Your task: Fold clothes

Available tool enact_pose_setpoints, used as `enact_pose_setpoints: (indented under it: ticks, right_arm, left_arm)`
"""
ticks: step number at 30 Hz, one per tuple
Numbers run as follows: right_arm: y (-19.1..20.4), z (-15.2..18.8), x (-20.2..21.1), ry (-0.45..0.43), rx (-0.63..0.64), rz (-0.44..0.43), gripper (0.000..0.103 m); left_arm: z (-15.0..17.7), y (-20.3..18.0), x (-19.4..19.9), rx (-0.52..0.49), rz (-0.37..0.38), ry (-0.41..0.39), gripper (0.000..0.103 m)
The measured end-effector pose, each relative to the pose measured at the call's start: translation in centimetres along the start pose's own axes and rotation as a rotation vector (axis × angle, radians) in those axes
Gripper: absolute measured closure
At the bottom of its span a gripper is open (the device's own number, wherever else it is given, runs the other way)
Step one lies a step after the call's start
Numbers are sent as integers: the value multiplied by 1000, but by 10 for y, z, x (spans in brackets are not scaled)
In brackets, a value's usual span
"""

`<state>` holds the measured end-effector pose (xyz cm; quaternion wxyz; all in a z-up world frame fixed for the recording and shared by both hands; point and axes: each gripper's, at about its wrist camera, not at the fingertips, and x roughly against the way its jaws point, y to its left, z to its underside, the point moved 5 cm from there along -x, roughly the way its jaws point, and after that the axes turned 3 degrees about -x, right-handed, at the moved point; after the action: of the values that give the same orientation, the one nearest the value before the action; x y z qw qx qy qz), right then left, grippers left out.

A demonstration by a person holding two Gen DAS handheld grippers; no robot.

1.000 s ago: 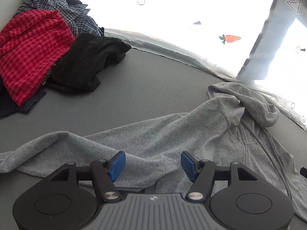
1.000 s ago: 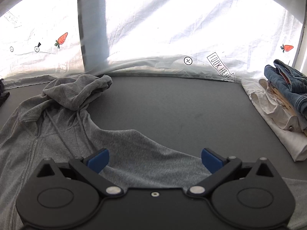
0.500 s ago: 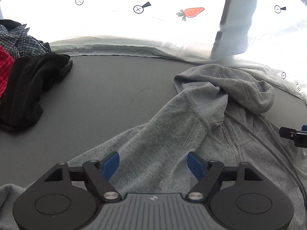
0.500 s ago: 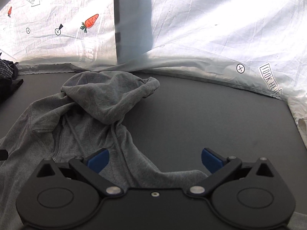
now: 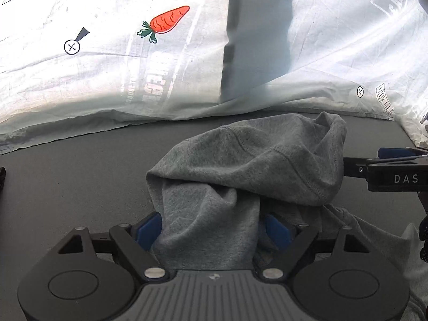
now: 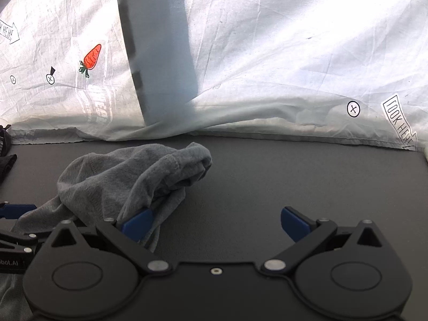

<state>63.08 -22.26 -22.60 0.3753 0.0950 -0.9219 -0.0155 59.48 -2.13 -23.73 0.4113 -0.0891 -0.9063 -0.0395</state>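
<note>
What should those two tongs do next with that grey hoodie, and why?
Probably close the left tongs on the fabric. The grey hoodie already lies bunched between their open fingers, while the right tongs stand open mostly over bare table, with cloth only at their left finger.

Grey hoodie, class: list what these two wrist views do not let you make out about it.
- Hoodie body and sleeves: cut off by the lower edge, left wrist view.
- Zip: hidden under the bunched hood, right wrist view.
- Left gripper: cloth lies between its fingers; grip unclear.
</note>
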Motion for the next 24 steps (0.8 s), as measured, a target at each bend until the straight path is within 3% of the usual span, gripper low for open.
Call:
enact_pose_setpoints:
  ticks: [3, 5, 8, 10, 14, 16, 18, 20, 22, 24]
  right_arm:
    - [4, -17, -13, -24, -6, -22, 0]
    - [7, -35, -20, -55, -32, -49, 0]
    - [12, -59, -19, -120, -50, -78, 0]
    - [14, -71, -17, -154, -60, -94, 0]
    - [8, -70, -17, -154, -61, -89, 0]
    - [5, -61, -20, -128, -46, -82, 0]
    - [5, -49, -25, -93, -38, -81, 0]
    - [8, -35, -30, -54, -26, -80, 0]
    - [14, -25, -36, -29, -2, -86, 0]
    - [19, -20, -43, -10, 27, -86, 0]
  left_arm:
    - [-10, -10, -12, -107, -29, -10, 18]
    - [-16, -8, -24, -151, -117, -3, 18]
    - [-25, 18, -37, -109, -253, 11, 17]
    - [-30, 43, -37, -14, -304, 4, 17]
    - [-32, 96, -28, 198, -309, -8, 17]
    - [-26, 121, -26, 361, -267, -4, 16]
    - [-12, 143, -24, 609, -201, 0, 16]
    - [1, 153, -17, 779, -137, -39, 17]
    - [-2, 148, -12, 743, -103, -42, 17]
    - [-16, 128, -5, 515, -172, -63, 17]
